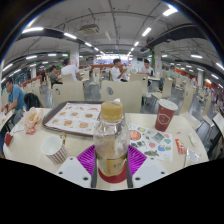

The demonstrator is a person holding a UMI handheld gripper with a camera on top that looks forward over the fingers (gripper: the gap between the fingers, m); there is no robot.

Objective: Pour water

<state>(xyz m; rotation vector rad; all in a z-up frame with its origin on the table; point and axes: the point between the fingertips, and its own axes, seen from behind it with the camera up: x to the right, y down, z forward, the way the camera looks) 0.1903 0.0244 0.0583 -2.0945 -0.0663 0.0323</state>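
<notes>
Bright even light from rows of ceiling strip lights point(72, 38), soft faint shadows on the table point(150, 160), strong fisheye curvature near the borders, distant background slightly soft

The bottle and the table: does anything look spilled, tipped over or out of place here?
Nothing stands out. The bottle is upright between the gripper fingers, cap on. The red cup and the white cup stand upright, and the tray lies flat. No spill shows on the table.

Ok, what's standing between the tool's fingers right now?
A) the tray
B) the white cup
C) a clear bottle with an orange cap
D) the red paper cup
C: the clear bottle with the orange cap stands between the tool's pads; the red cup sits beyond, off to the side.
</notes>
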